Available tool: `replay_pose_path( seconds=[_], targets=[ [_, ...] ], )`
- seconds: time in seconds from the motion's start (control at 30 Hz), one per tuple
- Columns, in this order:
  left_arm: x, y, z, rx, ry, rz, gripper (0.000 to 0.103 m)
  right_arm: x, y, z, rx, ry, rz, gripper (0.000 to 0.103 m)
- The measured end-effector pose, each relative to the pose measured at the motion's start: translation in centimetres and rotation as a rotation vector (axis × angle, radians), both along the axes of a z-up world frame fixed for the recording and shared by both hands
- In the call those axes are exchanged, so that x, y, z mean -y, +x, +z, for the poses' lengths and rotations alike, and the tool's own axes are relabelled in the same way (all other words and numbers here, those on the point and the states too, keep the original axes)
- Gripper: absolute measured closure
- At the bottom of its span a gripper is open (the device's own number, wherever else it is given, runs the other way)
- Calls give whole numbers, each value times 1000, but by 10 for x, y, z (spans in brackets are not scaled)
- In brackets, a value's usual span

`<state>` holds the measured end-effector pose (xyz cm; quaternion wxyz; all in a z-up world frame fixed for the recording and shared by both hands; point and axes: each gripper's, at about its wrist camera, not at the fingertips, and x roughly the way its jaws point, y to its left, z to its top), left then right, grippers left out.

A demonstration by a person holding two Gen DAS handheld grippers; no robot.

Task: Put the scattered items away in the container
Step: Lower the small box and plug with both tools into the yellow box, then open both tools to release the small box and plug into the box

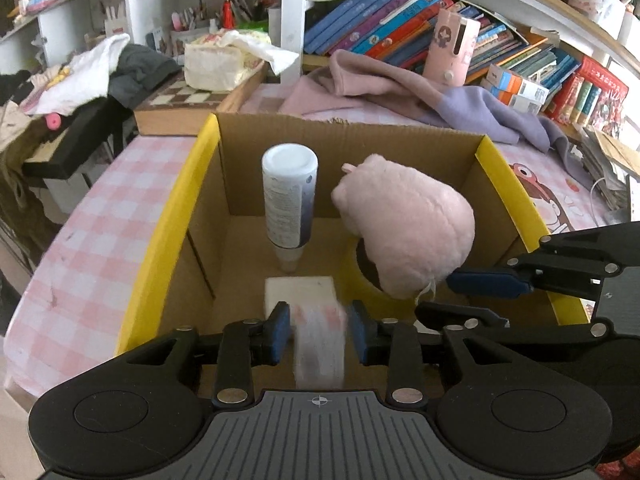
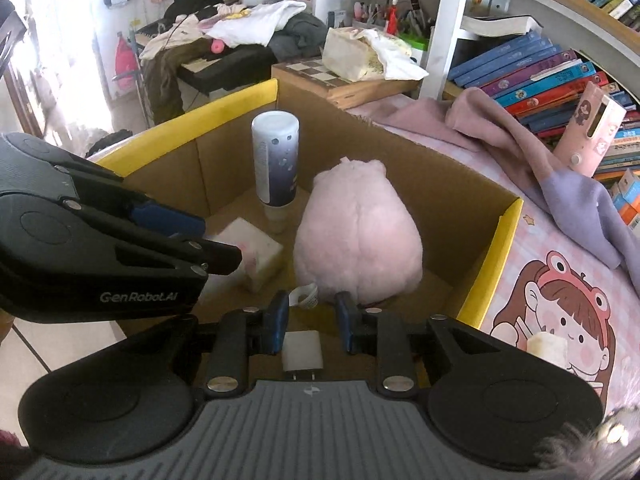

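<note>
An open cardboard box (image 1: 400, 148) with yellow flaps holds an upside-down white and dark bottle (image 1: 289, 196) and a pink plush toy (image 1: 408, 228). A white tissue pack with pink print (image 1: 320, 344) looks blurred between the pads of my left gripper (image 1: 319, 330), with a thin gap on each side, so the gripper is open. In the right wrist view the pack (image 2: 256, 256) sits low in the box (image 2: 448, 208) under the left gripper (image 2: 216, 240). My right gripper (image 2: 311, 320) is shut on a small white charger plug (image 2: 302, 350), just behind the plush toy (image 2: 356, 232). The bottle (image 2: 276, 160) stands at the back.
The box stands on a pink checked tablecloth (image 1: 92, 232). Behind it lie a pink and lilac garment (image 1: 400, 92), a chessboard box (image 1: 188, 104) with a bag on top, and shelves of books (image 1: 420, 20). A cartoon print (image 2: 560, 320) covers the table on the right.
</note>
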<state>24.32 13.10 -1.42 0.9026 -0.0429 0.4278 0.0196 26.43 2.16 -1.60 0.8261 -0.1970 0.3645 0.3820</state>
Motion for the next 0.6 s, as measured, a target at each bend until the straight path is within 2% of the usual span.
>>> replay_pose_path(
  seconds=[0.07, 0.13, 0.47, 0.6],
  targets=[
    [-1, -5, 5, 25, 4, 17, 47, 2, -3, 3, 14, 11, -8, 75],
    [-2, -12, 12, 55, 0, 28, 41, 5, -8, 8, 35, 26, -16, 70],
    [2, -56, 42, 184, 30, 53, 25, 24, -40, 34, 125, 121, -69, 68],
    [4, -78, 48, 214, 25, 52, 24, 32, -57, 41, 150, 138, -93, 68]
  ],
)
